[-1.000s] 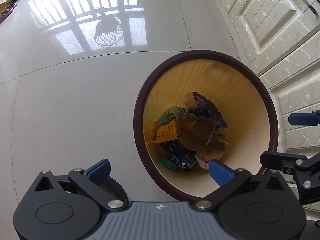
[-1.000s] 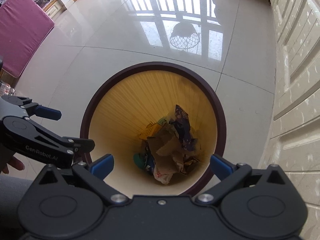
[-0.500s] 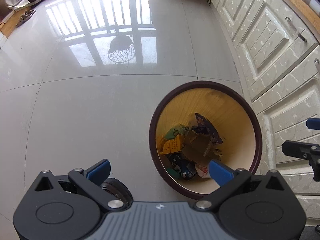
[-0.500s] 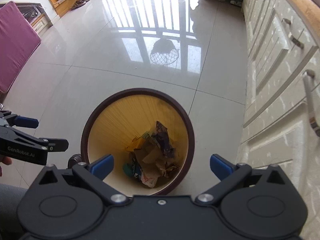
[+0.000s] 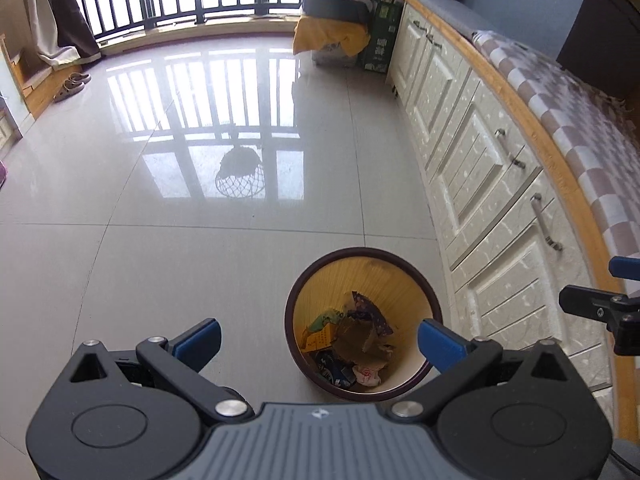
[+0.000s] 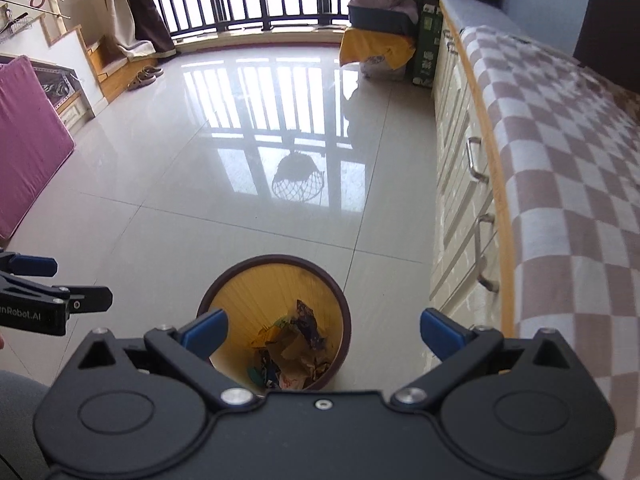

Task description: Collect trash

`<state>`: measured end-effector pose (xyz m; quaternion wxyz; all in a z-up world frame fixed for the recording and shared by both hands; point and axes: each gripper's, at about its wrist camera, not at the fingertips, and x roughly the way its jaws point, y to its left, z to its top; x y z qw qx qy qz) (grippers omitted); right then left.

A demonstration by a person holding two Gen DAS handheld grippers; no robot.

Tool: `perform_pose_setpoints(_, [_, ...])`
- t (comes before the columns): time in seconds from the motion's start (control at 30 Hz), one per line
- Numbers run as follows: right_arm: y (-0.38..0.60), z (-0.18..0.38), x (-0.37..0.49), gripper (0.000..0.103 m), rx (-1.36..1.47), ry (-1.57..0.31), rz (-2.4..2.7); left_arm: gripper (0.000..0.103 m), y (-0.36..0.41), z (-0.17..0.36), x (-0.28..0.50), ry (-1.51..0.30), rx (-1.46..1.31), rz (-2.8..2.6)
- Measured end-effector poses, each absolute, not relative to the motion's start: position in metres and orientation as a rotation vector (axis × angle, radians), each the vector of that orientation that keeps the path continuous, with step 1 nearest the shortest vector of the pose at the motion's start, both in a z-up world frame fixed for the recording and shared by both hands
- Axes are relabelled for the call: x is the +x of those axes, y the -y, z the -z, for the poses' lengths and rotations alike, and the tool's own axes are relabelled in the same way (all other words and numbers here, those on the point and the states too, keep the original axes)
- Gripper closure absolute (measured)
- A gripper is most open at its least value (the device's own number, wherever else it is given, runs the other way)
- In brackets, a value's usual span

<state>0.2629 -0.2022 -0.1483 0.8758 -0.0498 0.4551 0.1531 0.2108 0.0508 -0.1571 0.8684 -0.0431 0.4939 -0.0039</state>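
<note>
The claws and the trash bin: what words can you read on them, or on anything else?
"nRobot.AI": white letters on the left claw, cut off at the picture's left edge.
Yellow wrapper in the trash bin: red print, too small to read.
Green box by the cabinets: pale characters, too blurred to read.
Right claw and left claw's grey cover: only a tiny logo mark, no words.

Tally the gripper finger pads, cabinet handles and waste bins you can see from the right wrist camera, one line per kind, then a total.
Blue gripper pads: 3 (two on the right gripper, one on the left gripper)
Cabinet handles: 3 clearly seen, farther ones too small to tell
Waste bin: 1
Total: 7
</note>
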Motion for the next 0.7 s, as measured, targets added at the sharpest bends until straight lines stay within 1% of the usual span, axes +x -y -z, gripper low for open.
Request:
perform_pose_setpoints(0.2, [0.217, 0.091, 0.22, 0.0, -0.091, -0.852, -0.266, 0.0, -0.041, 0.104, 0.171, -0.933, -0.094, 0.029])
perform_pose_setpoints(0.37, [0.225, 0.053, 0.188, 0.0, -0.101, -0.794, -0.227, 0.0, -0.036, 0.071, 0.143, -0.862, -0.108, 0.03])
perform_pose_setpoints(0.7, [0.235, 0.016, 0.13, 0.0, -0.097, -0.738, -0.17, 0.0, -0.038, 0.034, 0.094, -0.779, -0.094, 0.034])
